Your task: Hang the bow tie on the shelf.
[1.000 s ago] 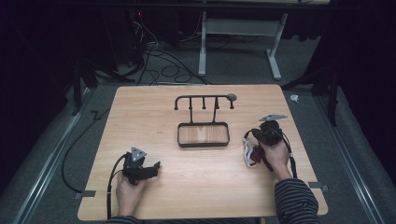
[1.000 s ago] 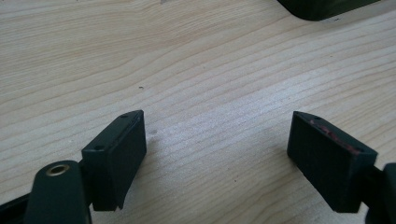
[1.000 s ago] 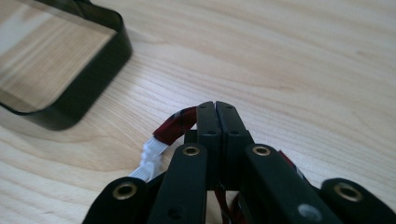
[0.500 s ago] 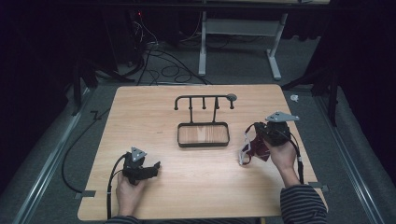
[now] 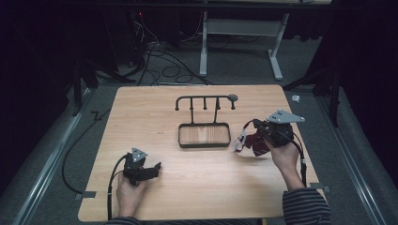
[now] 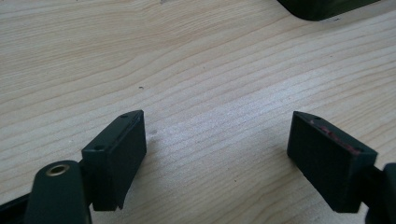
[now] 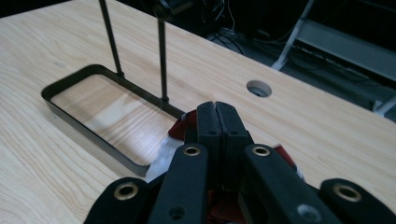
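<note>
Your right gripper [image 5: 248, 137] is clamped tight on a dark red and white cloth [image 5: 251, 143], held just off the right end of the black rack [image 5: 204, 135]; your left gripper [image 5: 157, 167] rests wide open near the bench's [image 5: 155, 108] front-left corner.

Dark lab: floor cables [image 5: 159, 61], table [image 5: 141, 108]

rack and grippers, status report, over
Right gripper shut on red-and-white cloth, lifted beside rack. Left gripper open, empty, on table. Path to rack clear.
</note>
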A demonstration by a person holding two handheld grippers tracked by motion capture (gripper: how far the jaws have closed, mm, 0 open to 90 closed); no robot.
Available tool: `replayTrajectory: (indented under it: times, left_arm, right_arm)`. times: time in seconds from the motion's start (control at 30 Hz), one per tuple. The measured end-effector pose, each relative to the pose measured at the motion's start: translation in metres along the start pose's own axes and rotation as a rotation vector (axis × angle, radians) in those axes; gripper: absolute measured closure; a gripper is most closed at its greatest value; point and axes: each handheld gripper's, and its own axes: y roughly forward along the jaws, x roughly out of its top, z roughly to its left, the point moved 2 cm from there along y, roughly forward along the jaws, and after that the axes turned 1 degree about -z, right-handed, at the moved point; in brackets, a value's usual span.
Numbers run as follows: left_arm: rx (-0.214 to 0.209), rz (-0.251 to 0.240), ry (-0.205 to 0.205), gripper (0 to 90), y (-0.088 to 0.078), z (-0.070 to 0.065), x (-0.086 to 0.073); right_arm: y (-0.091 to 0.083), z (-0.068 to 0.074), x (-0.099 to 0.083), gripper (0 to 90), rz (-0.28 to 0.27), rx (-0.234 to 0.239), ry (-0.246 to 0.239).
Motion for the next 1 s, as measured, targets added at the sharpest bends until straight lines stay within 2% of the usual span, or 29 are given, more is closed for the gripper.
replayTrajectory:
  times: [0.2, 0.4, 0.73, 1.0]
  left_arm:
    - [0.0, 0.0, 0.0, 20.1, 0.0, 0.0, 0.0]
    - [0.0, -0.001, -0.002, 20.1, 0.0, 0.0, 0.0]
    - [0.0, -0.001, -0.002, 20.1, 0.0, 0.0, 0.0]
    - [0.0, -0.002, -0.002, 20.1, 0.0, 0.0, 0.0]
  right_arm:
    - [-0.007, 0.011, 0.013, 90.0, -0.035, 0.023, -0.037]
    - [-0.011, 0.019, 0.021, 90.0, -0.05, 0.047, -0.049]
    - [-0.003, 0.035, 0.036, 90.0, -0.076, 0.1, -0.059]
    - [0.005, 0.052, 0.048, 90.0, -0.081, 0.144, -0.091]
